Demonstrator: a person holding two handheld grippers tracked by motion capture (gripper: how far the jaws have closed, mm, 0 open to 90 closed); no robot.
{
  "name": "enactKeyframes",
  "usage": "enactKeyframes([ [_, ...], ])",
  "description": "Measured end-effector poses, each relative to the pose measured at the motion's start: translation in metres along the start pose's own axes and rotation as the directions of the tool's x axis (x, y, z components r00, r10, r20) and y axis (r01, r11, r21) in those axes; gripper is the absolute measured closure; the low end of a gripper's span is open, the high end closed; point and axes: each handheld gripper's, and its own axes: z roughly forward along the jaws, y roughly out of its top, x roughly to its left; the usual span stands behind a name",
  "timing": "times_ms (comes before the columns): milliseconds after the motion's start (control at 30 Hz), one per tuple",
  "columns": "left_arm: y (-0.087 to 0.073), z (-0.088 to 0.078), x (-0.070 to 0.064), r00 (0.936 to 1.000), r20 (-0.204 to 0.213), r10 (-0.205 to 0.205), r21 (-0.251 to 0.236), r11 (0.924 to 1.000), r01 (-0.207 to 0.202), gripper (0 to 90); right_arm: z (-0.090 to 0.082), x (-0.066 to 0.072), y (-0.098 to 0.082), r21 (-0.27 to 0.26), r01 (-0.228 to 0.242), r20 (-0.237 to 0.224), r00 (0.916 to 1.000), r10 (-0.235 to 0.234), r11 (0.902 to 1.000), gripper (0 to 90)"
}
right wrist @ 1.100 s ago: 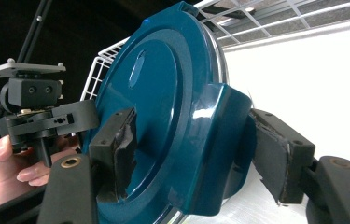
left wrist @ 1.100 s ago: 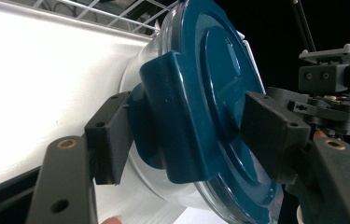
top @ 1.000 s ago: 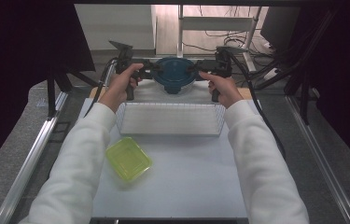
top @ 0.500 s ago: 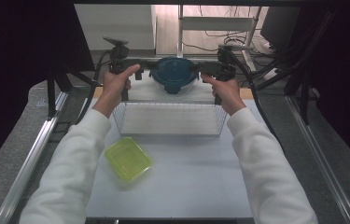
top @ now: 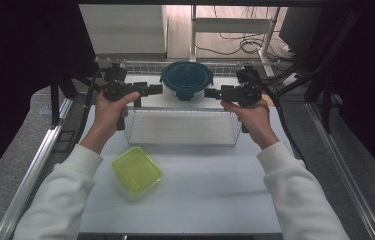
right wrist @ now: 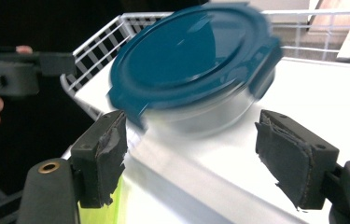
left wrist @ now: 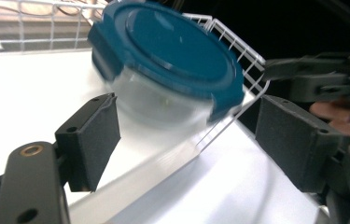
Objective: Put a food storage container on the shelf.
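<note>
A white table stands in a dim room, dark frames and loose cables around it and a pale wooden floor beyond its far edge. A white wire basket sits across the middle of the table, and a second one runs along the back. The round container with the teal lid sits at the far side, behind the near basket, with nothing touching it. A person in white sleeves holds a gripper on each side of it, both pointing inward. The left gripper is just beside the container's left edge, its jaws wide apart with nothing between the pads; they have just closed slightly after opening. The right gripper is off the container's right edge, jaws also apart and gripping nothing. Both gripper views look along parted jaws at the container, blurred. A lime green box lies near the front, beside the left sleeve.
</note>
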Motion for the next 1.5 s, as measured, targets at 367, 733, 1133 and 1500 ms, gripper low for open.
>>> enactKeyframes([
  [367,-0.081,-0.042,-0.025,0.9944,-0.03,0.101,0.031,0.9945,-0.1,25.0,-0.039,0.014,-0.067,-0.024,0.092,-0.06,0.9939,-0.093,0.9955,24.2],
  [733,-0.148,-0.052,-0.03,0.9815,-0.053,0.184,0.121,0.9769,-0.177,25.0,-0.071,0.005,-0.154,0.014,0.144,-0.038,0.9889,-0.144,0.9894,25.0],
  [1133,-0.193,-0.045,-0.032,0.9703,-0.081,0.228,0.231,0.9512,-0.204,25.0,-0.067,0.009,-0.212,0.126,0.183,-0.037,0.9831,-0.179,0.9751,25.1],
  [1500,-0.198,-0.051,-0.025,0.9765,-0.081,0.2,0.218,0.9595,-0.178,25.3,-0.066,0.001,-0.218,0.133,0.156,-0.026,0.9877,-0.154,0.9788,25.7],
])
